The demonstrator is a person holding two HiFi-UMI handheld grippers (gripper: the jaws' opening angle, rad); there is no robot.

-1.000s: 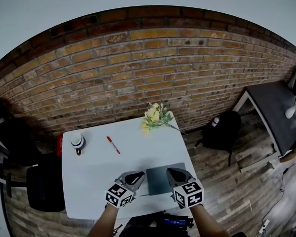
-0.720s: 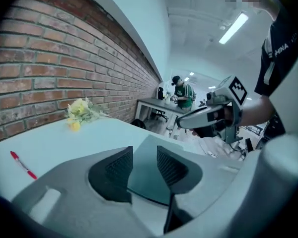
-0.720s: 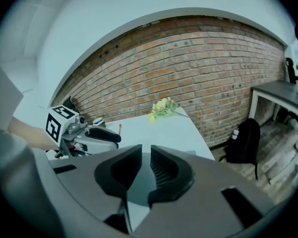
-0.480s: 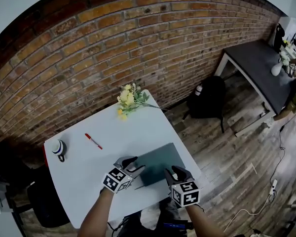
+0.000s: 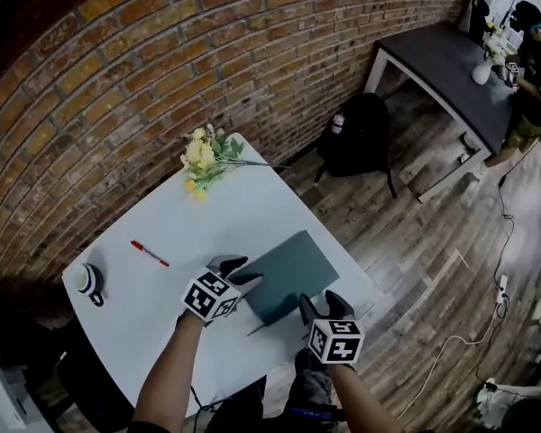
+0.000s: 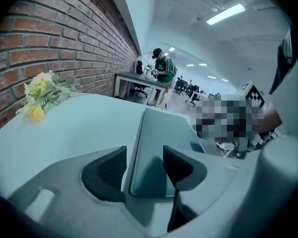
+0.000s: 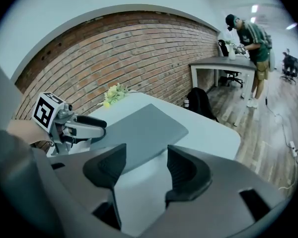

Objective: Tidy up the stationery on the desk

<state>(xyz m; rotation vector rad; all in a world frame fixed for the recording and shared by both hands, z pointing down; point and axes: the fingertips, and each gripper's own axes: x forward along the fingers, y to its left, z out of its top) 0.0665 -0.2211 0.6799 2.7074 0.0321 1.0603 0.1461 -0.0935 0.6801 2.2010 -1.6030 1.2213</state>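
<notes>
Nearest the person, the right gripper (image 5: 323,303) hangs over the near edge of the desk (image 5: 180,233). Its jaws have just been opening and stand wide apart, with only bare desktop between them. In the right gripper view (image 7: 146,155) the grey notebook (image 7: 134,130) lies just ahead and slightly left of the jaws, its near corner pointing back at them, not yet between the pads.

A little farther in, the left gripper (image 5: 237,271) sits at the notebook's near left corner. Its jaws have also just been opening. In the left gripper view (image 6: 144,155) the notebook's (image 6: 161,133) near end lies between the two pads, and neither pad presses on it, so nothing is held.

The coming move turns on how the notebook (image 5: 290,273) lies (a flat cover with a stitched edge; whether notebook or folder I cannot tell). It rests flat on the near right part of the desk. Its long axis runs from the person's near left up toward the far right edge, so a short end faces the two grippers. The left gripper is on that short end already, looking along the length. The right gripper stands just beside the long side, near the closest corner. By my reading the left one is the nearer and better lined up for a first grip, though a flat cover offers only a thin edge to pinch.

Beyond the notebook, well apart to the left, a red pen (image 5: 150,253) lies alone. A small white cup (image 5: 86,280) sits near the left rim, and a bunch of yellow flowers (image 5: 203,156) lies at the far corner.
</notes>
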